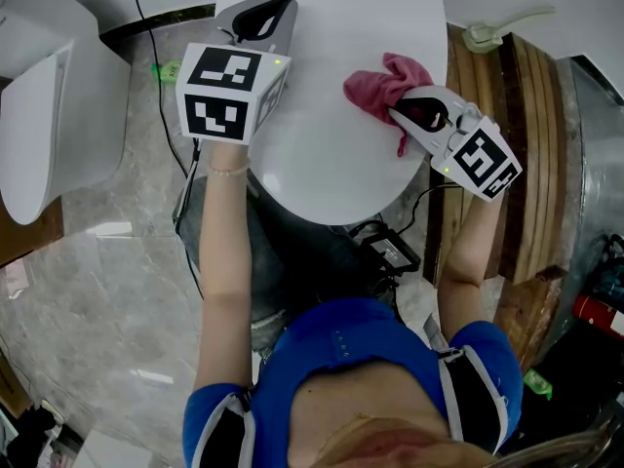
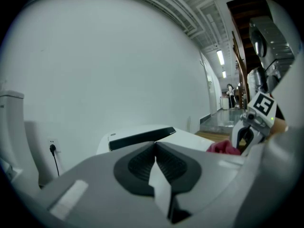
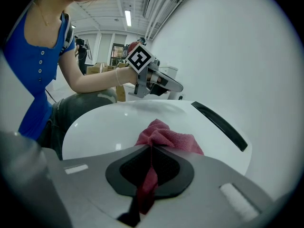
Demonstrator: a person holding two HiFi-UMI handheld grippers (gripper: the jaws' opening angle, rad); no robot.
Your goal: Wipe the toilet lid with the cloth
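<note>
The white toilet lid (image 1: pixel 322 135) lies closed below me in the head view. A crumpled pink cloth (image 1: pixel 385 84) rests on its right side, and my right gripper (image 1: pixel 398 112) is shut on it; a strip of cloth (image 3: pixel 147 184) runs back between the jaws. The cloth (image 3: pixel 166 137) bunches on the lid (image 3: pixel 118 122) just ahead of them. My left gripper (image 1: pixel 261 18) hovers over the lid's upper left, jaws closed together with nothing between them (image 2: pixel 155 144). From there the cloth (image 2: pixel 223 147) shows at the right.
A wooden slatted platform (image 1: pixel 526 154) lies right of the toilet. A second white fixture (image 1: pixel 44 115) stands at the left on the grey marble floor (image 1: pixel 107 261). A black box with cables (image 1: pixel 390 252) sits under the bowl. The black hinge strip (image 3: pixel 218 125) marks the lid's back.
</note>
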